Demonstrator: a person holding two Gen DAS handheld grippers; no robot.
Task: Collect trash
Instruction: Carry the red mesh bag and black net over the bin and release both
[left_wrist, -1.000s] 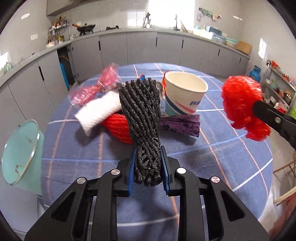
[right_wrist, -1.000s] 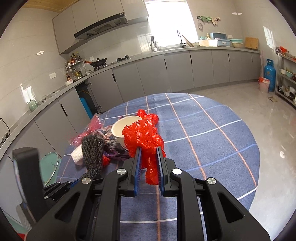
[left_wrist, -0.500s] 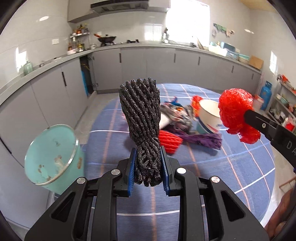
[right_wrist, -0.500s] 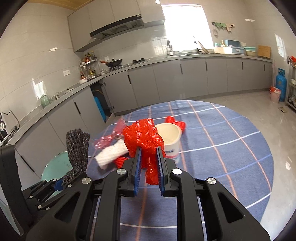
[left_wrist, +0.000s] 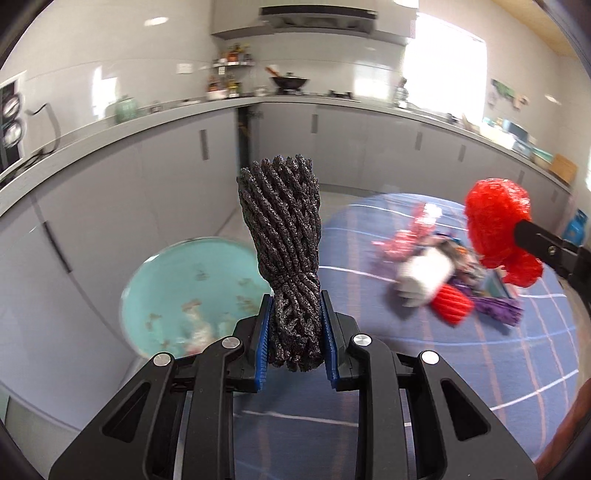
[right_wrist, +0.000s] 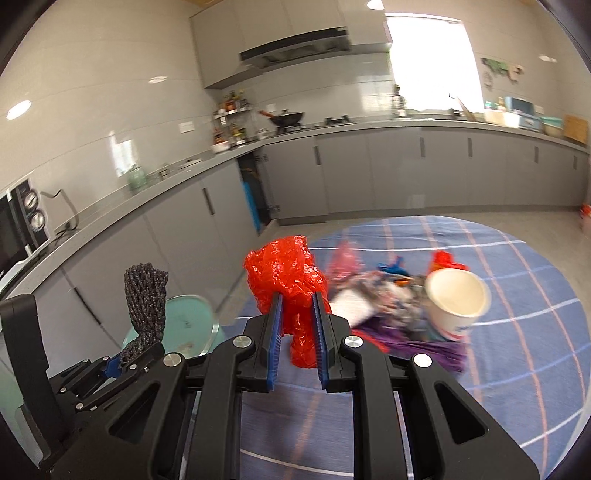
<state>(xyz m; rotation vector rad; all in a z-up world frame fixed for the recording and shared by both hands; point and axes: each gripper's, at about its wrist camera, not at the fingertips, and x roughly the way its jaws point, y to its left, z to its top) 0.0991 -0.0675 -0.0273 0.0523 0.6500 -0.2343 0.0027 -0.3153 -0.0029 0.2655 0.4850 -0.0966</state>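
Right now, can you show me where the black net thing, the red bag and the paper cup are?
black foam net (left_wrist: 282, 236), left wrist view, middle of its flared upper part.
red plastic bag (right_wrist: 286, 275), right wrist view, crumpled top above the jaws.
paper cup (right_wrist: 456, 295), right wrist view, inside its open mouth.

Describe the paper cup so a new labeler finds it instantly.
Start at the round table under the blue checked cloth, then go to the litter pile on it. The paper cup is at the pile's right end in the right wrist view, tipped so its open mouth faces the camera. It is the only rigid, cream-white container; the rest is crumpled wrappers, netting and bags.
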